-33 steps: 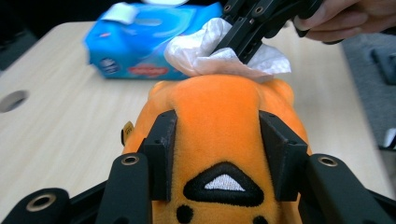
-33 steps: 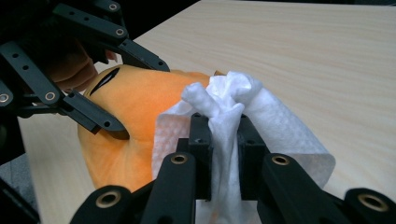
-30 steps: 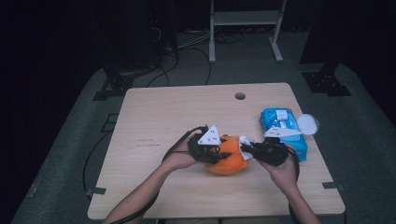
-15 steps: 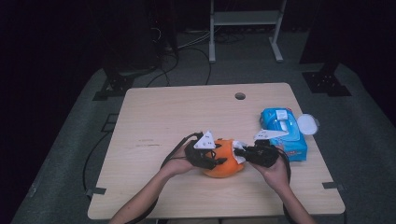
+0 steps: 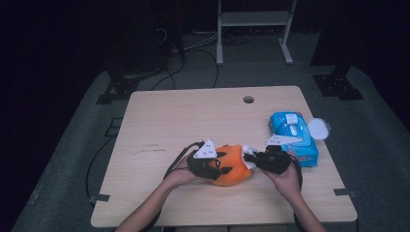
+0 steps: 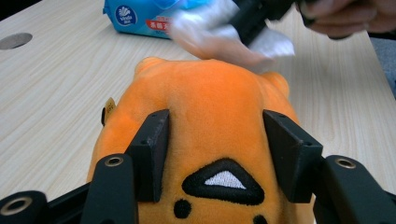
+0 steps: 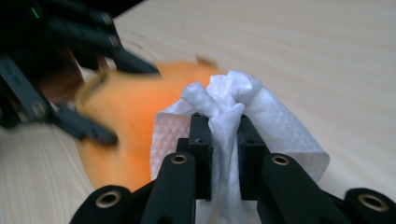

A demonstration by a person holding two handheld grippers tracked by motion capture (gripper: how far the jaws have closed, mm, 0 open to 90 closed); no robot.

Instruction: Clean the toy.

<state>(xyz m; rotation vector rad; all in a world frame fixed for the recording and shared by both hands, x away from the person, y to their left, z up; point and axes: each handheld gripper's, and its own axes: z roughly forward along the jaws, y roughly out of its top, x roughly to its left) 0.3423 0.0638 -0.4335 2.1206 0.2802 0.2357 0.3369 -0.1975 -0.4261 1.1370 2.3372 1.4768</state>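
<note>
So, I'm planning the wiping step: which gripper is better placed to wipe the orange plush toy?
Right gripper: it pinches the white wet wipe against the orange plush toy. The left gripper straddles the toy.

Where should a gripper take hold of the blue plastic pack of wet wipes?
Grip the blue plastic pack of wet wipes across its narrow width, coming from above. It lies flat on the wooden table, long sides exposed; its round white lid hangs open at the far right end.
</note>
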